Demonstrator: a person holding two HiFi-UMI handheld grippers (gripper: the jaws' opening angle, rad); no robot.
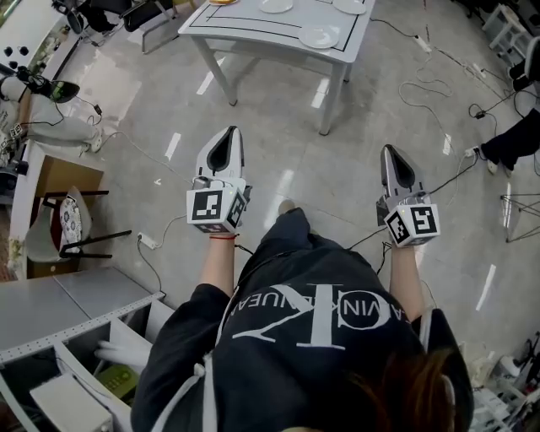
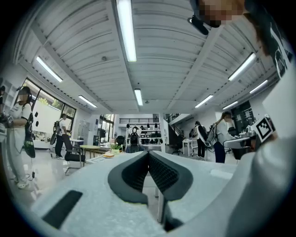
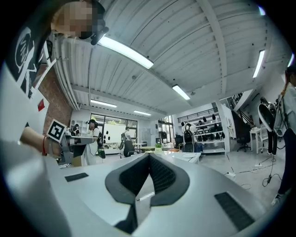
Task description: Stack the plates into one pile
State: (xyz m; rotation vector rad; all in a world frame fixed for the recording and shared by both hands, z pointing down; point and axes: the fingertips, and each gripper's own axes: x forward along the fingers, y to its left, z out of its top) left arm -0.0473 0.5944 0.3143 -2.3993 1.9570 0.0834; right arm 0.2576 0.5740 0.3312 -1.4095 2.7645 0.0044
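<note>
Nothing looks stacked yet: the plates (image 1: pixel 319 36) lie apart on the surface (image 1: pixel 253 25) well ahead, while the left gripper (image 1: pixel 226 135) and right gripper (image 1: pixel 393 153) hang over the floor (image 1: pixel 337 186), fingers (image 2: pixel 164 173) clenched, empty.

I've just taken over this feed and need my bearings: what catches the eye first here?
The left gripper and right gripper are held out level over the floor, both with jaws shut and empty. Ahead, at the top of the head view, stands a white table with separate plates on it, not yet stacked and apart from both grippers.
</note>
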